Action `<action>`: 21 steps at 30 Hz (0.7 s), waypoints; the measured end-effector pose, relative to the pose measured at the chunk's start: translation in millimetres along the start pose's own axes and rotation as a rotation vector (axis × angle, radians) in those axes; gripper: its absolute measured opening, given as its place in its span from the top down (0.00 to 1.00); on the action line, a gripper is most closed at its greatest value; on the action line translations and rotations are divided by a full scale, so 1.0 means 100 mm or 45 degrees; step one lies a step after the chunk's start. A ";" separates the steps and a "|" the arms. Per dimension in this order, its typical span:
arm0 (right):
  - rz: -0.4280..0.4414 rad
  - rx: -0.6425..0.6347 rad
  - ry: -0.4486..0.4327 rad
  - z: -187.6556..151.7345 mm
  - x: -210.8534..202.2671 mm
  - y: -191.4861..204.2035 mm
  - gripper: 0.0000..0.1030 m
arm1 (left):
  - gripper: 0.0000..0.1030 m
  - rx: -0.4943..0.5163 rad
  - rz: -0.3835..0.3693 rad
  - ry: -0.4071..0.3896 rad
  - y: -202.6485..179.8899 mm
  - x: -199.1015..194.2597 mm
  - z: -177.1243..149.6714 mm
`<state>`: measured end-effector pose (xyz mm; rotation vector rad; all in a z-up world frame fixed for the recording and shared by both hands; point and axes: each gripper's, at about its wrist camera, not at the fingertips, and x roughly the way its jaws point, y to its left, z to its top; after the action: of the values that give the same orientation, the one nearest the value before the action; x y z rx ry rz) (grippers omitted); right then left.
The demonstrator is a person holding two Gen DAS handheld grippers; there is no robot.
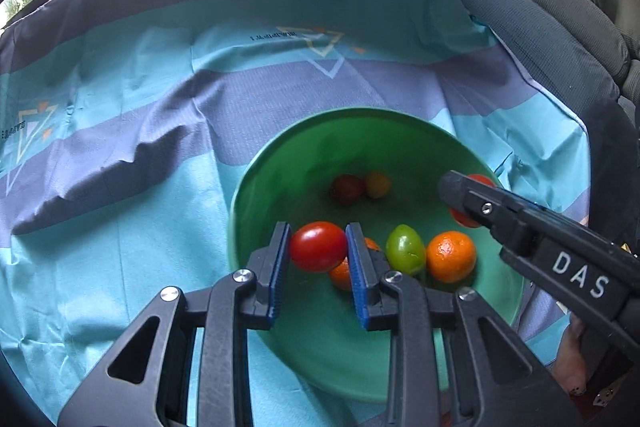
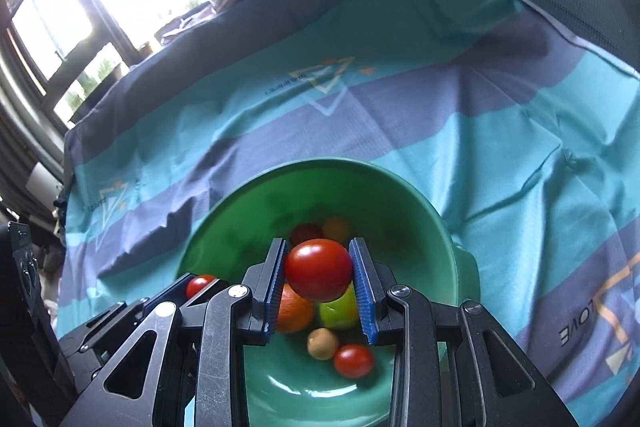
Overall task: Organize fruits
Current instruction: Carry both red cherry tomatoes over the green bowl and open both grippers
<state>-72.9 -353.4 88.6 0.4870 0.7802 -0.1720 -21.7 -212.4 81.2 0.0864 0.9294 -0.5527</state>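
So left gripper is clamped on a small glossy red cherry tomato, pinched right between its blue ribbed pads, hanging over the round green plastic bowl. Just under/right of that claw: a small orange citrus half hidden behind the finger, then an oval green tomato, then a dimpled orange mandarin. Further ahead of the claw, a dark red one w/ a yellow one touching it. Right gripper is also clenched, on a rounder red tomato, above the same bowl. Handling imo: these look light, smooth-skinned, prob slippery and squishy, so too much squeeze = split skin. Best hold is across the fat middle, pads on opposite sides, like both claws have rn. Teal/purple striped cloth under everything.
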 end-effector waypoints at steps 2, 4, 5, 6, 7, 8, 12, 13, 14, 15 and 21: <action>0.012 0.011 0.028 0.00 0.06 -0.03 0.67 | 0.72 0.008 -0.014 0.021 -0.04 0.04 0.00; 0.020 0.019 0.057 0.00 0.12 -0.04 0.67 | 0.72 0.015 -0.014 0.041 -0.07 0.09 0.01; 0.019 0.021 0.070 -0.01 0.15 -0.05 0.67 | 0.72 0.024 -0.008 0.048 -0.09 0.11 0.01; 0.013 0.020 0.084 -0.01 0.17 -0.05 0.67 | 0.72 0.029 -0.001 0.055 -0.10 0.12 0.00; 0.007 0.019 0.093 -0.02 0.18 -0.05 0.67 | 0.72 0.029 0.005 0.061 -0.11 0.14 0.00; 0.005 0.019 0.099 -0.02 0.20 -0.06 0.67 | 0.72 0.029 0.015 0.066 -0.12 0.16 -0.01; -0.014 0.028 0.109 -0.02 0.22 -0.09 0.67 | 0.71 0.045 0.024 0.081 -0.16 0.22 -0.02; -0.014 0.025 0.108 -0.02 0.23 -0.08 0.67 | 0.73 0.049 0.032 0.074 -0.16 0.22 -0.02; -0.011 0.024 0.110 -0.02 0.22 -0.08 0.67 | 0.75 0.049 0.036 0.069 -0.16 0.22 -0.02; -0.009 0.024 0.113 -0.02 0.23 -0.08 0.67 | 0.74 0.044 0.035 0.069 -0.16 0.22 -0.02; -0.016 0.026 0.114 -0.02 0.24 -0.08 0.67 | 0.59 0.023 0.021 0.088 -0.13 0.23 0.01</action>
<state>-59.6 -358.7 67.8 0.5121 0.8699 -0.1708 -16.7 -233.7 65.5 0.1303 0.9905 -0.5454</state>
